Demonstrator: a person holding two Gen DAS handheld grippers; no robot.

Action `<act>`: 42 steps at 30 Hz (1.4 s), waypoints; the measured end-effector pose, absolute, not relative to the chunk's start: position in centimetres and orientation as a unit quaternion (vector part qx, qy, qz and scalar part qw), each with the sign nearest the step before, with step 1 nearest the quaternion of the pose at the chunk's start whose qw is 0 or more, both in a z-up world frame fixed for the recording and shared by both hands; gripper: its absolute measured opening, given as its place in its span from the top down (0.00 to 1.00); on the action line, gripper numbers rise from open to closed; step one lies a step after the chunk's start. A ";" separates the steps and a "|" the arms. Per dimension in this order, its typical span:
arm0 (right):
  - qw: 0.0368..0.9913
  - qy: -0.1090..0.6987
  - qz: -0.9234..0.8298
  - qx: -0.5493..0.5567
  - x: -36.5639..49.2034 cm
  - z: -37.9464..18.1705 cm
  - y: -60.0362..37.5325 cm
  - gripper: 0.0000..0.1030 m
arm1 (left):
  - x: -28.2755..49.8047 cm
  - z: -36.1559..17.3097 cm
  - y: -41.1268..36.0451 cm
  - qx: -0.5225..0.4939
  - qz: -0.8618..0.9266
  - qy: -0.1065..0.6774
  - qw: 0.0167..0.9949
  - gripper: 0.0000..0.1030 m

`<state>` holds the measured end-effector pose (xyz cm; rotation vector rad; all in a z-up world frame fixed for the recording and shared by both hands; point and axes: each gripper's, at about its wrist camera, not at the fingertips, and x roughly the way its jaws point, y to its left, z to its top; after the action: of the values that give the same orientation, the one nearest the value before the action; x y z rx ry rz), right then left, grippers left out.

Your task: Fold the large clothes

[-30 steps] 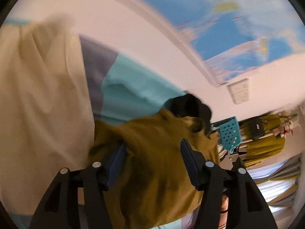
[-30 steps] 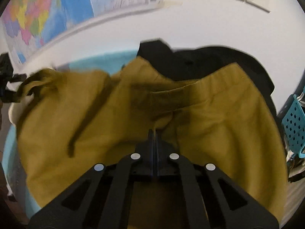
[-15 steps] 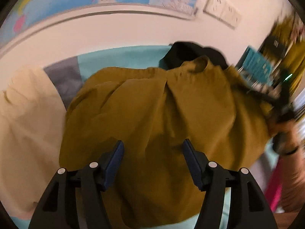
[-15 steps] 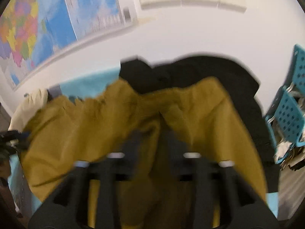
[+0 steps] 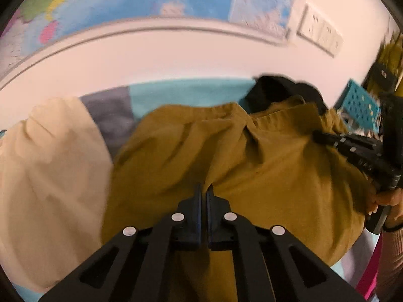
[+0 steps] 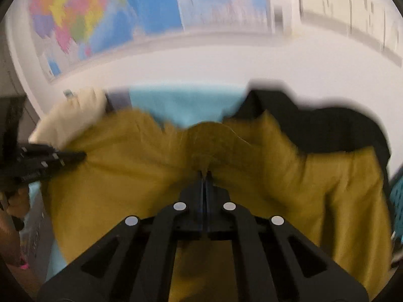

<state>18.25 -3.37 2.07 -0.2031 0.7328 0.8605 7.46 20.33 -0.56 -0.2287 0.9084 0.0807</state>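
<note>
Now | left gripper [image 5: 203, 193] clamped on mustard garment [image 5: 252, 171], lower centre | right gripper [image 6: 204, 176] pinched on the same cloth's raised fold | garment spread mid-frame over turquoise sheet [image 5: 186, 93] | black garment [image 6: 327, 123] behind, upper right

The mustard garment [image 5: 264, 171] is running out past the bottom of both wrist views, and each gripper's black frame is covering its near part, so its full shape is staying hidden. The black garment [image 6: 327, 125] is lying mostly tucked behind it, and the cream cloth [image 5: 45, 176] is getting cut by the left edge. The map [image 6: 113, 12] and wall sockets [image 6: 352, 12] are smearing with blur, their print unreadable, and only a hand [image 5: 385, 201] of the person is showing at the right edge.
</note>
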 end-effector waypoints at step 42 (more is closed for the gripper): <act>0.881 0.340 0.327 -0.031 11.8 -0.5 -23.2 0.41 | -4.6 -2.8 21.8 -0.128 0.061 0.398 0.906 0.48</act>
<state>11.80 -23.23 -0.46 -0.0648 0.7085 0.6804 -4.61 21.77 -2.81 -0.2653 0.8219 0.1268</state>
